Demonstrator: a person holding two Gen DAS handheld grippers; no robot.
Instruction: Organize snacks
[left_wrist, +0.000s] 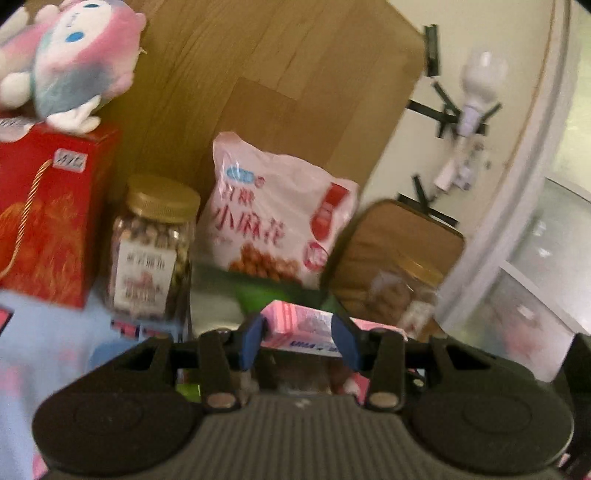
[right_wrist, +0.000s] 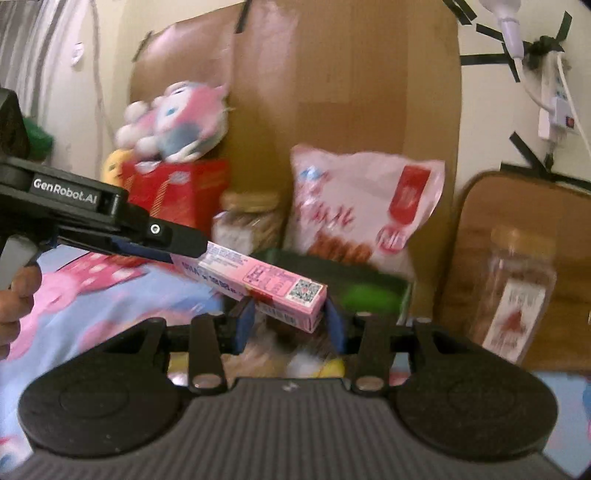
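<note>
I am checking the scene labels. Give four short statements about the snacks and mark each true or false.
1. The pink snack box is held at one end by the left gripper. True.
2. A plush toy sits on the red gift box. True.
3. The nut jar beside the red box has a blue lid. False: the lid is gold.
4. The snack bag lies flat. False: it stands upright against the cardboard.
</note>
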